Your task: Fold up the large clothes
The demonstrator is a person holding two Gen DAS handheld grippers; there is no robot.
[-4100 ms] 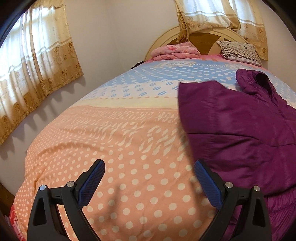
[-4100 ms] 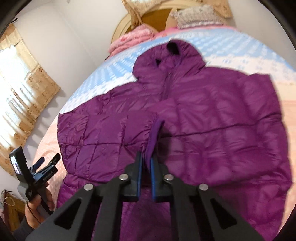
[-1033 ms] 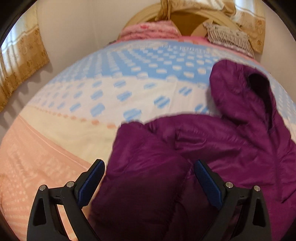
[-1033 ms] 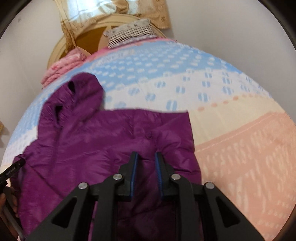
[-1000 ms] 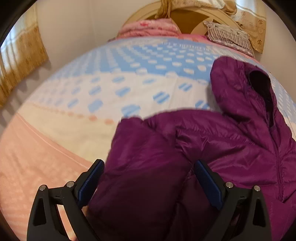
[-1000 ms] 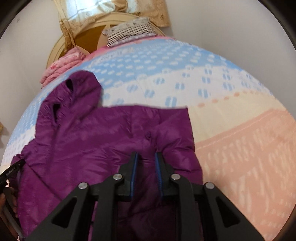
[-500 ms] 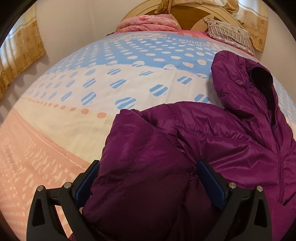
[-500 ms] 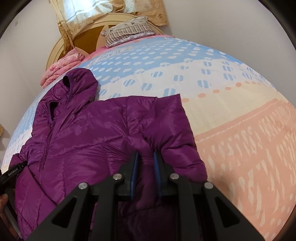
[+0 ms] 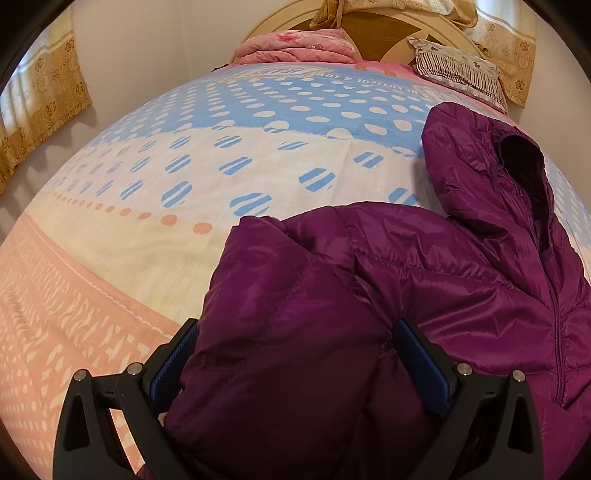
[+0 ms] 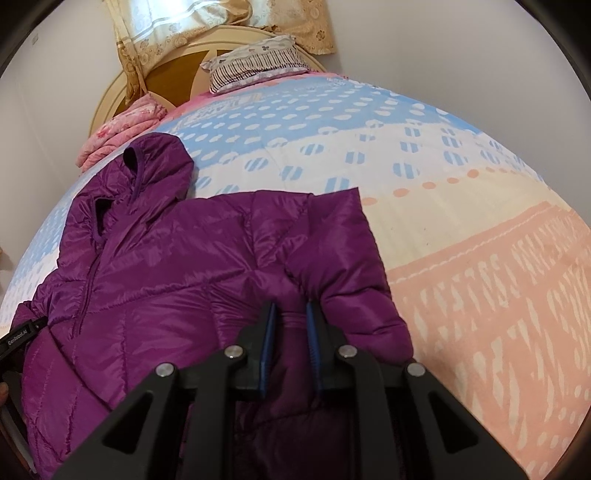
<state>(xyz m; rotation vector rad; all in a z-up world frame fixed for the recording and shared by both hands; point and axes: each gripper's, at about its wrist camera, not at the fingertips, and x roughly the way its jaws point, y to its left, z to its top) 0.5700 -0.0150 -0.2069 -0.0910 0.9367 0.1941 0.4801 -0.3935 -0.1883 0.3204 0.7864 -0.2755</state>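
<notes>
One purple hooded jacket (image 9: 424, 280) lies on the bed, filling the lower right of the left wrist view and the lower left and middle of the right wrist view. There are two hand-held grippers. The left hand-held gripper (image 9: 295, 363) has its blue pads wide apart, one on each side of a puffy folded sleeve; whether the pads touch the fabric is hard to tell, since the sleeve bulges over the left pad. The right hand-held gripper (image 10: 290, 325) has its pads close together, clamped on a bunched fold of the jacket near the other sleeve.

The bedspread (image 9: 155, 236) runs in bands: blue with white dots at the top, white with blue dots, cream, then peach with white marks at the bottom. At the top stand one rounded wooden headboard (image 9: 373, 26), one folded pink blanket (image 9: 295, 46) and one striped pillow (image 9: 458, 70). Gold patterned curtains (image 9: 40, 99) hang at the upper left and upper right against pale walls.

The jacket's lower part is cut off by the frame's bottom edge. At the left edge of the right wrist view, a black part of the other device shows, partly cut off.
</notes>
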